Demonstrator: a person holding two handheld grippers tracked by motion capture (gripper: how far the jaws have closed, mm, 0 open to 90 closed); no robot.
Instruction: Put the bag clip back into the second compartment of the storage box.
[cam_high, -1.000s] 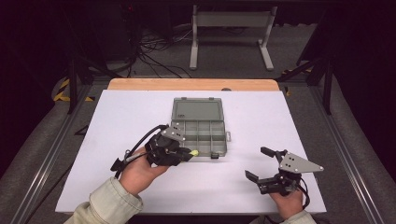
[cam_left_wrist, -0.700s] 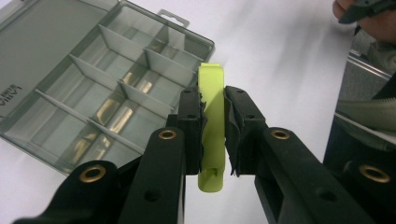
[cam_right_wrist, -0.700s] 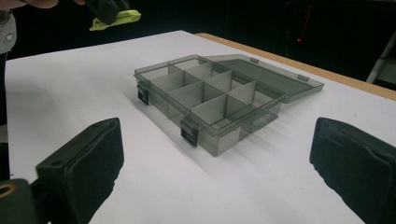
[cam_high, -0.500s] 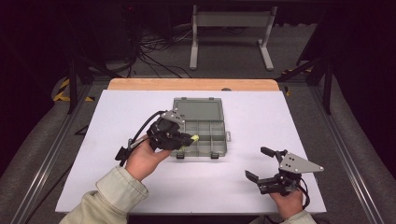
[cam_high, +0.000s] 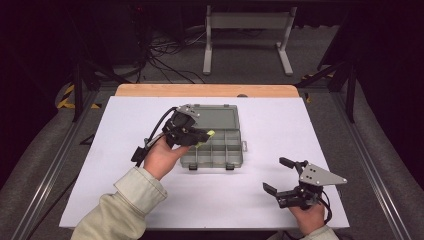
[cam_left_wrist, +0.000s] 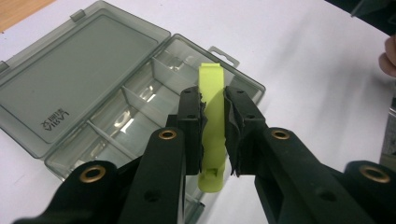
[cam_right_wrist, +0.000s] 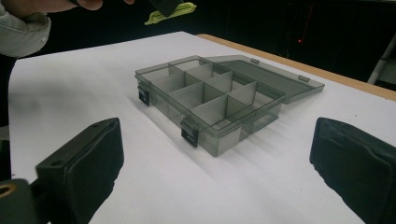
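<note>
So the left gripper has its jaws clenched on a little lime-green clip, pinching it about mid-length with both ends sticking out past the pads. In the high view it hangs above the grey compartment box, over the left part of the tray, with the green tip poking out toward 3 o'clock. From the left gripper view the clip points roughly at 12 o'clock, over the divided cells near the box's far corner. It looks clear of the box rather than touching it, though how high it sits is hard to call.

The box sits near the middle of the white table, lid flipped fully open and lying flat at the 12 o'clock side. Every cell on view looks empty, so nothing is sorted in there yet.

Over at about 4 o'clock from the box, well apart from it, the right gripper sits low near the table's front edge, jaws spread wide and holding nothing. Its own view looks between the two pads straight at the latch side of the box, with the green clip up at 11 o'clock.

Progress-wise, my read: pickup done, carry to the box basically done. Left to do: line up over one cell, lower, let go. Probably closing the lid afterwards, but that's a guess.
</note>
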